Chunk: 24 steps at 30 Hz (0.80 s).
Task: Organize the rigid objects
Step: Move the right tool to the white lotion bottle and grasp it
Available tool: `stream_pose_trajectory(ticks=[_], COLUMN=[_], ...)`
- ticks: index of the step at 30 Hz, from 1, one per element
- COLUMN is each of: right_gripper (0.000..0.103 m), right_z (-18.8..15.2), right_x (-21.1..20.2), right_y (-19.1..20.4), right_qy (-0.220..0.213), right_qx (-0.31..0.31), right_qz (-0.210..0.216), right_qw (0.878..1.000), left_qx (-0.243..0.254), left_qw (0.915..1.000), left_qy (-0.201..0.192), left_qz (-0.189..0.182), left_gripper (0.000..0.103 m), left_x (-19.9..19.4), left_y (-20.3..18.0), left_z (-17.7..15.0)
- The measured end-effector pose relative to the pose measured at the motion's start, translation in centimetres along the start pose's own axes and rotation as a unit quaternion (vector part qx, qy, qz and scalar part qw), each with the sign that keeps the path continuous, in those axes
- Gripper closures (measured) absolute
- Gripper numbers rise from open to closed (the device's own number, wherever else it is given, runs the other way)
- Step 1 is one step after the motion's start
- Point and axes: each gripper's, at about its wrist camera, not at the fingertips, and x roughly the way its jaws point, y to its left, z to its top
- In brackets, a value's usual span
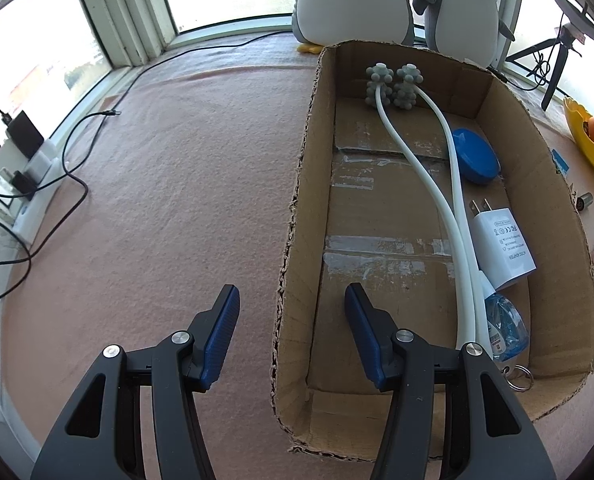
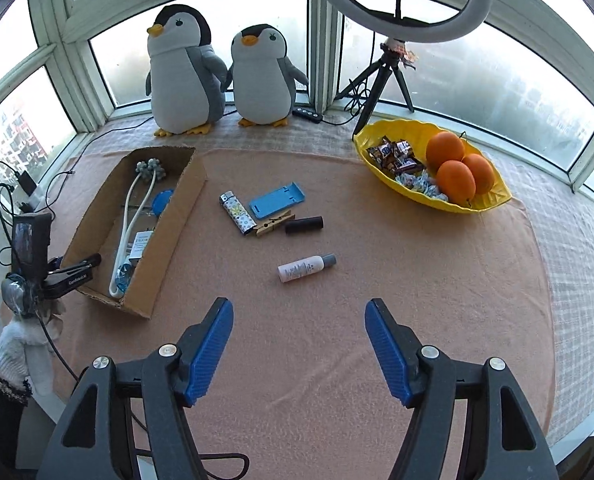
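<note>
A cardboard box [image 1: 557, 216] lies on the pink cloth. Inside are a white massager with grey knobbed balls [image 1: 425, 168], a blue disc [image 1: 477, 156], a white plug adapter [image 1: 501, 248] and a clear blue item on a key ring [image 1: 505, 328]. My left gripper [image 1: 292, 292] stands open astride the box's left wall, its pads clear of the cardboard. In the right wrist view, a lighter [image 2: 237, 214], blue phone stand [image 2: 277, 200], clothespin [image 2: 275, 224], dark tube [image 2: 304, 225] and white bottle [image 2: 305, 268] lie loose. My right gripper [image 2: 299, 304] hangs open and empty, nearer than the bottle.
A yellow bowl [image 2: 493, 196] of oranges and sweets sits at the right. Two plush penguins [image 2: 185, 68] and a ring light on a tripod [image 2: 393, 60] stand by the window. Cables and a power strip [image 1: 29, 172] lie left of the cloth.
</note>
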Motion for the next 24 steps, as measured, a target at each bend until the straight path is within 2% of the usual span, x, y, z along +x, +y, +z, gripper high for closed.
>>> stream_pose_trajectory(ticks=[9, 16, 21, 24], right_gripper=[0.038, 0.039, 0.05, 0.052], right_z=[1.1, 2.0, 2.1, 2.2], right_x=[8.4, 13.3, 15.5, 16.3], right_y=[-1.9, -3.4, -4.3, -3.8], right_qy=[0.046, 0.087, 0.119, 0.127], right_qx=[0.045, 0.107, 0.173, 0.172], right_qz=[0.026, 0.039, 0.064, 0.045], right_qw=[0.998, 0.99, 0.976, 0.976], left_qx=[0.0, 0.009, 0.019, 0.027], left_qw=[0.9996, 0.9993, 0.9994, 0.9993], left_qy=[-0.006, -0.01, -0.009, -0.008], left_qz=[0.027, 0.036, 0.028, 0.023], left_gripper=[0.048, 0.048, 0.048, 0.048], left_x=[-0.2, -0.3, -0.3, -0.3], left_y=[-0.7, -0.9, -0.8, -0.7], left_z=[-0.1, -0.2, -0.1, -0.1])
